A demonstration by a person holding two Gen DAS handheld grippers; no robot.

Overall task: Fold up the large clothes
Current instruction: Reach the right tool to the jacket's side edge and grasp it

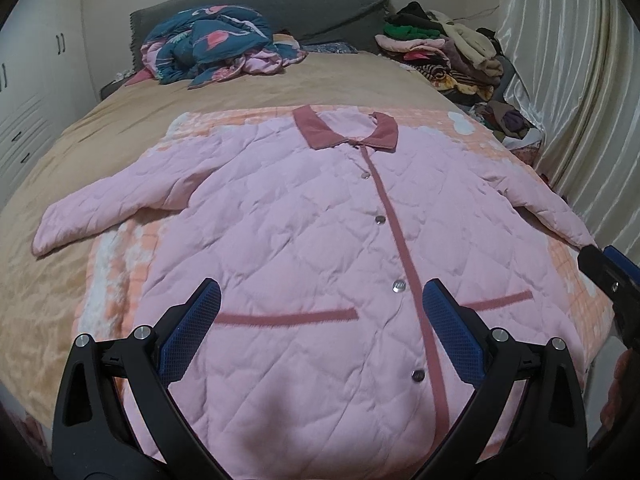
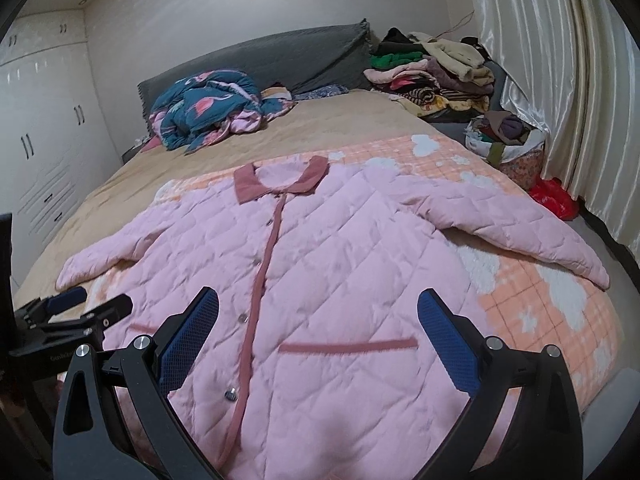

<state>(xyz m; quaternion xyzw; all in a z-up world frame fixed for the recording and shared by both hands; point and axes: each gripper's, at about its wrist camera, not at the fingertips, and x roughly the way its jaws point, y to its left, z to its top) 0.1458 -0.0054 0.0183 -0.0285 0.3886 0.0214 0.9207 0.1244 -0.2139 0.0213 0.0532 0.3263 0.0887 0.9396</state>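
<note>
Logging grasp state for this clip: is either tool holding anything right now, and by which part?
Nothing is held. The left tool and the right tool are both open above the pink quilted jacket, which lies flat and buttoned on the bed.

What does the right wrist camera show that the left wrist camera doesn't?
Only the right wrist view shows a red bag by the curtain, and the left gripper from the side. Only the left wrist view shows the right gripper poking in at its edge, near a sleeve end. Both show the pink quilted jacket spread flat and buttoned on the bed, a crumpled blue quilt, and a pile of clothes. Both grippers are open and hold nothing.
</note>
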